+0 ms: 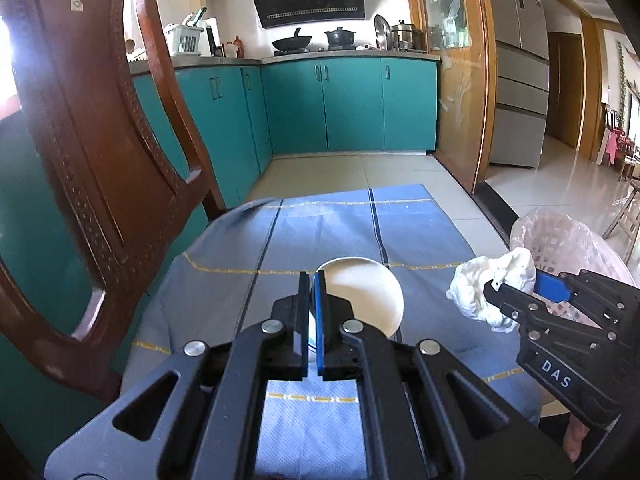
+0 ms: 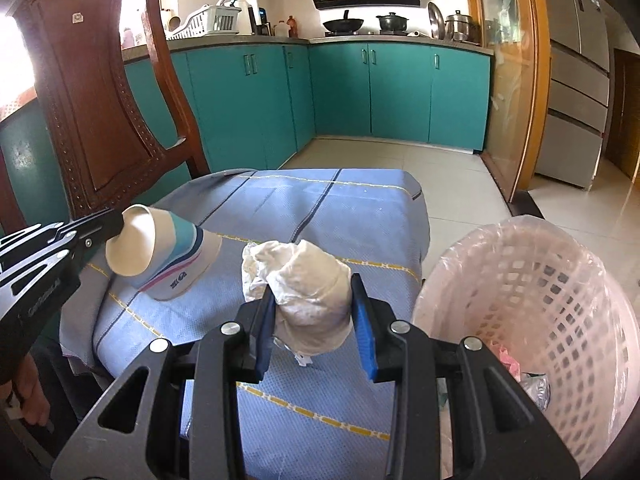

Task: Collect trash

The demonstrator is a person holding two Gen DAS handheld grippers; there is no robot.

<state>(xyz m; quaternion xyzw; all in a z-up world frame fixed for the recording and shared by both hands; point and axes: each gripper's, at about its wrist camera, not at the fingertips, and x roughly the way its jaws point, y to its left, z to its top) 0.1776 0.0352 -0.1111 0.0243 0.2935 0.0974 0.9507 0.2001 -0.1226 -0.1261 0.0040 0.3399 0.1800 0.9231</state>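
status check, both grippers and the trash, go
Left gripper shut on paper cup rim. Right gripper shut on crumpled tissue, above tablecloth. Lined bin right of it, nothing between.

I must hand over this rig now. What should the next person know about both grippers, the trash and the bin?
Left gripper: shut on the rim of the paper cup, which is tilted over the blue tablecloth.
Right gripper: shut on the crumpled white tissue, held above the table near its right edge.
Trash basket: stands on the floor to the right of the table, lined with a plastic bag, with some waste already inside.
Done: both pieces are picked up.
Left: move the tissue over the basket and release it, then do the same with the cup.
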